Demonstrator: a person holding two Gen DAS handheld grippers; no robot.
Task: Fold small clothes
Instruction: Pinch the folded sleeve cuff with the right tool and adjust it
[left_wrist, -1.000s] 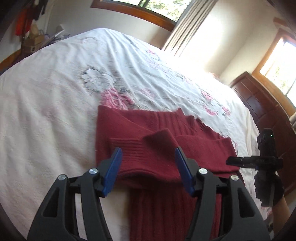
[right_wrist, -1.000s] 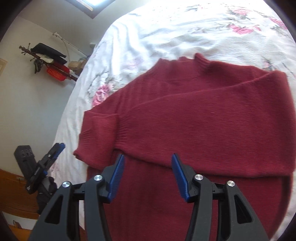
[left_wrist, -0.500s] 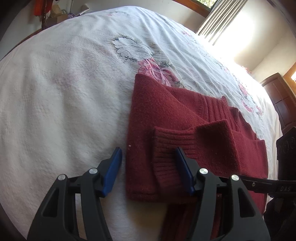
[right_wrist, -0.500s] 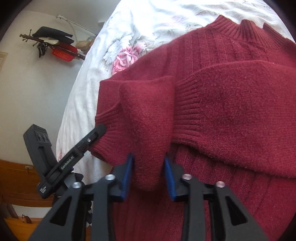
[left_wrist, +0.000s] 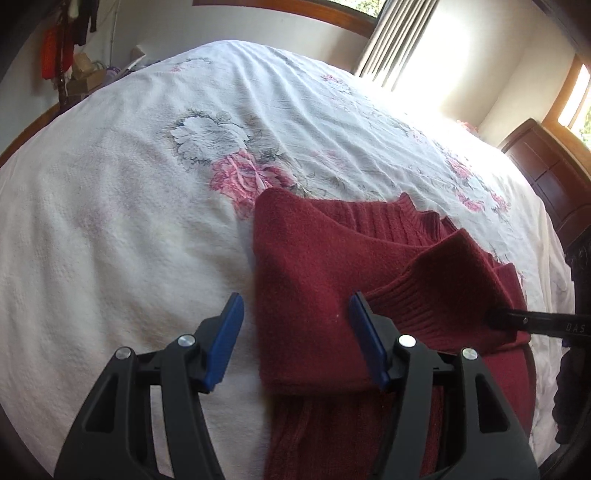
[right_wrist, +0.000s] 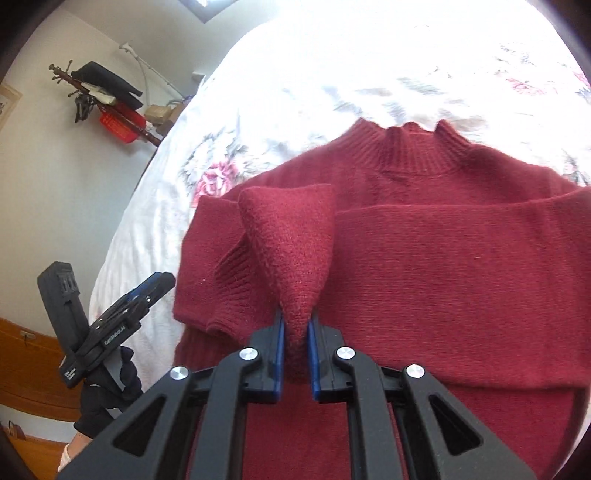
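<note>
Maroon sweater (right_wrist: 443, 266) sleeve clamped in right gripper (right_wrist: 295, 332) jaws; left gripper (left_wrist: 295, 321) jaws apart; "GenRobot.AI" on side.

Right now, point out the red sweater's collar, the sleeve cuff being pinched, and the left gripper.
collar (right_wrist: 413, 155), right wrist view, on the ribbed neckband.
sleeve cuff (right_wrist: 291, 254), right wrist view, on the raised fold above the closed jaws.
left gripper (left_wrist: 295, 332), left wrist view, midway between its open blue fingertips.
</note>
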